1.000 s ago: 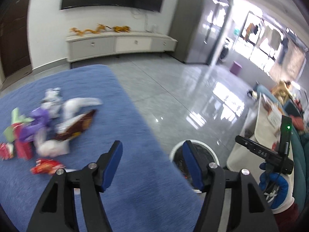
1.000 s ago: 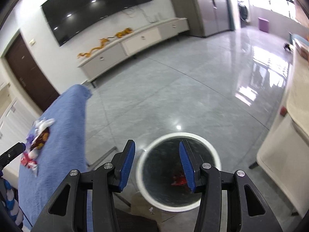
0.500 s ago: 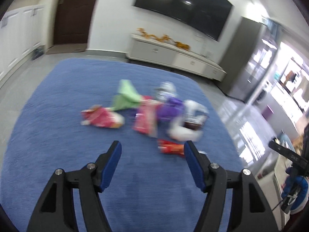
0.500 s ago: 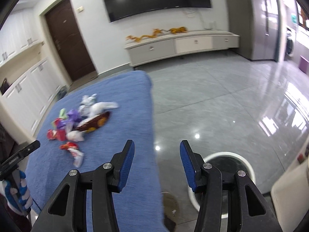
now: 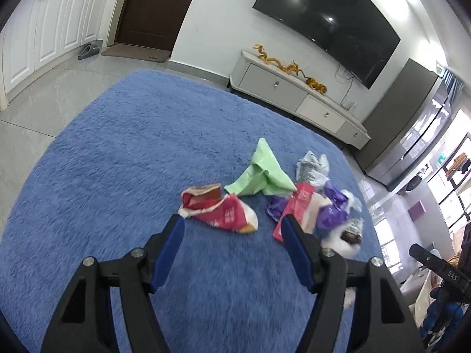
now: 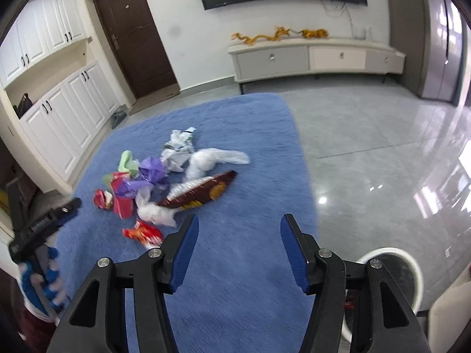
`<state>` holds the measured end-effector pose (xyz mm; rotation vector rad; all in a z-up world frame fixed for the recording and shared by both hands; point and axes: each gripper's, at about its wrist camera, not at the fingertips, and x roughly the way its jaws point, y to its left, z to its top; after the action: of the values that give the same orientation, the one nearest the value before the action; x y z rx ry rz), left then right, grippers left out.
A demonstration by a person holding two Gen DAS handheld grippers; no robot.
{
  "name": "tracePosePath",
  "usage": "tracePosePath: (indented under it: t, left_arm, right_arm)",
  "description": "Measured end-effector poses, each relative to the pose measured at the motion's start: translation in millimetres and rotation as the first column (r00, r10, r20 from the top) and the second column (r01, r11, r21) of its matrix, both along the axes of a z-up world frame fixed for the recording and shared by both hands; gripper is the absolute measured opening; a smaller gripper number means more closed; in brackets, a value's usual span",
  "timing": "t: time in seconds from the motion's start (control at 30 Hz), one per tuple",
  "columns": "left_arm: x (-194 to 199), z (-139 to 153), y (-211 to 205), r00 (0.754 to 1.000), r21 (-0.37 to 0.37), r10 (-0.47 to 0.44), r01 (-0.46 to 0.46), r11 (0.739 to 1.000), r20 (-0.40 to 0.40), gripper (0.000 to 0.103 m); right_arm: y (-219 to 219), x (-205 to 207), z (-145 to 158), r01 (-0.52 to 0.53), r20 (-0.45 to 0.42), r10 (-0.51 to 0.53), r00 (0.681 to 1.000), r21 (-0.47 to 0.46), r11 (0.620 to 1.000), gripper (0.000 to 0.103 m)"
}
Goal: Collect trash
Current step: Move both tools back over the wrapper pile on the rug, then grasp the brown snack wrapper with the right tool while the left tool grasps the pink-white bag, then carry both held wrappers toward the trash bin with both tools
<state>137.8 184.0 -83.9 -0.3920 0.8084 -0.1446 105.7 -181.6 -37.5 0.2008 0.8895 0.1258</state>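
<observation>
A heap of trash lies on the blue rug [image 5: 117,176]. In the left wrist view I see a red and white wrapper [image 5: 223,213], a green bag [image 5: 265,173], a pink packet [image 5: 300,206] and purple plastic [image 5: 332,211]. My left gripper [image 5: 232,226] is open and empty, just short of the red and white wrapper. In the right wrist view my right gripper [image 6: 238,229] is open and empty above the rug [image 6: 250,279], near a brown snack bag [image 6: 203,191], a white crumpled bag [image 6: 156,211] and a small red wrapper [image 6: 141,232]. The white bin [image 6: 412,276] stands at lower right.
A white TV cabinet [image 6: 312,58] stands against the far wall under a black TV [image 5: 329,20]. White cupboards [image 6: 59,111] and a brown door [image 6: 135,35] are on the left. Glossy grey floor tiles [image 6: 382,147] lie right of the rug.
Both grippers have swung from the bin towards the trash heap on the rug. The left one has closed in on the red and white wrapper. Both have stayed open.
</observation>
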Motion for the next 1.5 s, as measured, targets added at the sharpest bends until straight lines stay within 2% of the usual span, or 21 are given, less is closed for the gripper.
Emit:
tracePosePath:
  t: [0.13,0.33,0.5,0.53,0.57,0.6,0.67,0.77,0.87,0.93,1.2,1.23,1.27,1.3,1.5]
  left_arm:
    - [32,-12,-5,0.999,0.049,0.038,-0.037,0.998,-0.031,0.067]
    - [58,-32,-6,0.994,0.07,0.065,-0.059,0.996,-0.083,0.067]
    - [54,-31,-8,0.997,0.087,0.039,-0.033,0.996,-0.061,0.066]
    - [52,-31,-8,0.998,0.077,0.028,-0.024,0.997,-0.054,0.065]
    - [47,-31,-6,0.999,0.066,0.02,-0.017,0.998,-0.05,0.059]
    - [42,-32,-5,0.999,0.056,0.01,-0.008,0.998,-0.047,0.059]
    - [35,-31,-4,0.999,0.041,-0.004,0.006,0.999,-0.037,0.058]
    - [23,-30,-6,0.999,0.032,-0.027,0.027,0.999,-0.026,0.056]
    - [7,-26,-9,0.999,0.038,-0.042,0.043,0.998,-0.012,0.056]
    - [-3,-22,-9,0.999,0.041,-0.051,0.051,0.998,-0.004,0.055]
    - [-45,3,-3,0.997,0.05,-0.065,0.063,0.997,0.048,0.053]
    - [-50,8,-3,0.996,0.051,-0.067,0.064,0.997,0.059,0.048]
    - [-54,13,-3,0.995,0.05,-0.075,0.072,0.996,0.065,0.017]
    - [-57,17,-4,0.994,0.036,-0.092,0.09,0.995,0.054,0.013]
    - [-77,33,-14,0.99,0.034,-0.115,0.112,0.993,0.088,0.011]
  right_arm:
    - [18,37,-17,-0.016,-0.041,0.018,0.999,0.049,0.999,0.065]
    - [38,88,-52,0.007,-0.128,0.015,0.992,0.167,0.986,0.065]
    - [54,108,-75,0.009,-0.176,0.021,0.984,0.17,0.985,0.065]
    - [56,107,-78,0.006,-0.174,0.025,0.984,0.171,0.985,0.065]
    - [57,106,-77,0.004,-0.161,0.024,0.987,0.171,0.985,0.058]
    - [55,105,-77,0.0,-0.156,0.029,0.987,0.183,0.983,0.055]
    - [50,99,-78,0.004,-0.147,0.026,0.989,0.199,0.98,0.043]
    - [38,90,-78,0.013,-0.135,0.017,0.991,0.214,0.977,0.034]
    - [29,81,-76,0.023,-0.123,0.004,0.992,0.219,0.975,0.029]
    - [22,71,-72,0.026,-0.111,-0.001,0.994,0.225,0.974,0.019]
    - [3,28,-48,-0.007,-0.052,0.018,0.999,0.208,0.978,0.018]
    - [1,22,-44,-0.015,-0.041,0.024,0.999,0.209,0.978,0.018]
    - [1,17,-41,-0.021,-0.033,0.029,0.999,0.209,0.978,0.018]
    - [1,12,-37,-0.03,-0.024,0.035,0.999,0.211,0.977,0.018]
    - [-9,-21,-18,-0.062,0.026,0.058,0.998,0.213,0.975,0.018]
